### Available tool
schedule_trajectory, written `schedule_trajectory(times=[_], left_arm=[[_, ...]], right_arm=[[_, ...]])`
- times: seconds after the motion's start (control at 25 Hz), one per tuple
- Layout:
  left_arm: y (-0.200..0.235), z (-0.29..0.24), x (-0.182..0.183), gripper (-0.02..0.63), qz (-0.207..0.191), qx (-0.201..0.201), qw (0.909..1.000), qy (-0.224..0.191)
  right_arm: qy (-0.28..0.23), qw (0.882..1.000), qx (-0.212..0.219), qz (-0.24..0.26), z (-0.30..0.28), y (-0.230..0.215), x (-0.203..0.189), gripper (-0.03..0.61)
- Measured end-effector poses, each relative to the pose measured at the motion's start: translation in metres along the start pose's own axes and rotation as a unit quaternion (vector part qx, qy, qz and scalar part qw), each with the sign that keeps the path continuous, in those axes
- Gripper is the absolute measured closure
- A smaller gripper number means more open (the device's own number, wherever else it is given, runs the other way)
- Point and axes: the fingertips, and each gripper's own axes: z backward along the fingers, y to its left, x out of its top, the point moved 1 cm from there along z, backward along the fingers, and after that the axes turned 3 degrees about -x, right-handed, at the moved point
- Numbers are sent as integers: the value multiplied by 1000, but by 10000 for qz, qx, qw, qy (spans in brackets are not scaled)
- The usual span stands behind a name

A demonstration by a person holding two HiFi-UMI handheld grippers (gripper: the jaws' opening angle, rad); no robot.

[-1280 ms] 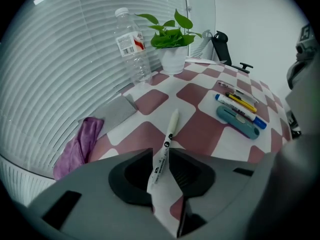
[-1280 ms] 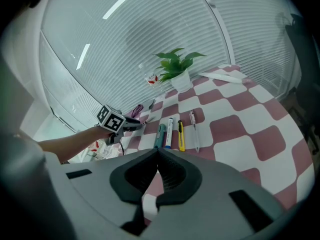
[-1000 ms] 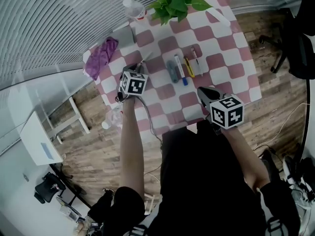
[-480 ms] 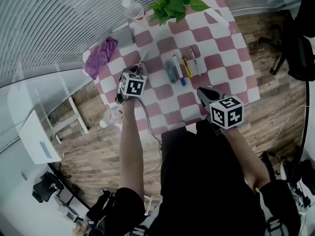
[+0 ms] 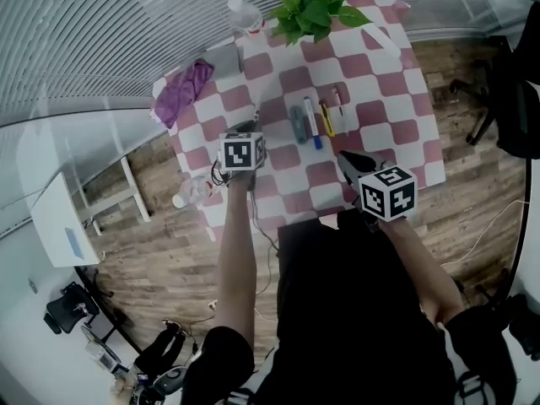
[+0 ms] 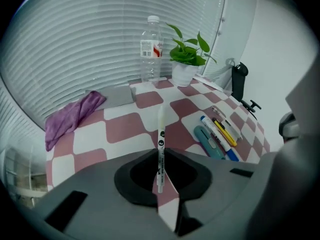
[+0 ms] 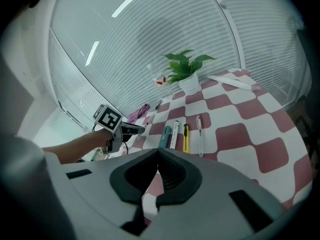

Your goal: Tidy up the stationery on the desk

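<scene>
Left gripper [image 6: 161, 181], jaws just closing narrowly onto a slim white plastic pen [image 6: 161, 129], above the pink-and-white checked tablecloth [image 6: 125, 129], right gripper [image 7: 156, 171] jaws pressed together, empty.

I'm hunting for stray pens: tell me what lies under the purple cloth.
The purple cloth lies crumpled on the checked tablecloth, beside a grey pad. Only tablecloth shows around its edges. Whatever is beneath its folds is covered and cannot be seen.
</scene>
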Motion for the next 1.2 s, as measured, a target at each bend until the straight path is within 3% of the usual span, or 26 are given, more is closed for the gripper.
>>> schedule_trajectory(times=[0.12,0.24,0.48,0.68,0.88,1.2], left_arm=[[-3,7,-1,549,485,203,9986,-29],[-15,6,-3,549,1054,1,9943,-159],[-41,-7,-12,549,2273,-552,9719,-266],[-58,-15,-15,549,2505,-725,9651,-237],[-64,-21,-21,549,2561,-550,9651,-67],[-70,-27,-25,548,2972,-592,9528,-166]], right_arm=[[-1,10000,11,37,4,-1,1,557],[18,10000,15,49,6,-5,0,557],[21,10000,25,60,11,-9,0,557],[35,10000,7,57,14,-13,-3,557],[46,10000,-16,68,20,-17,-7,557],[44,10000,-44,71,25,-23,-9,557]])
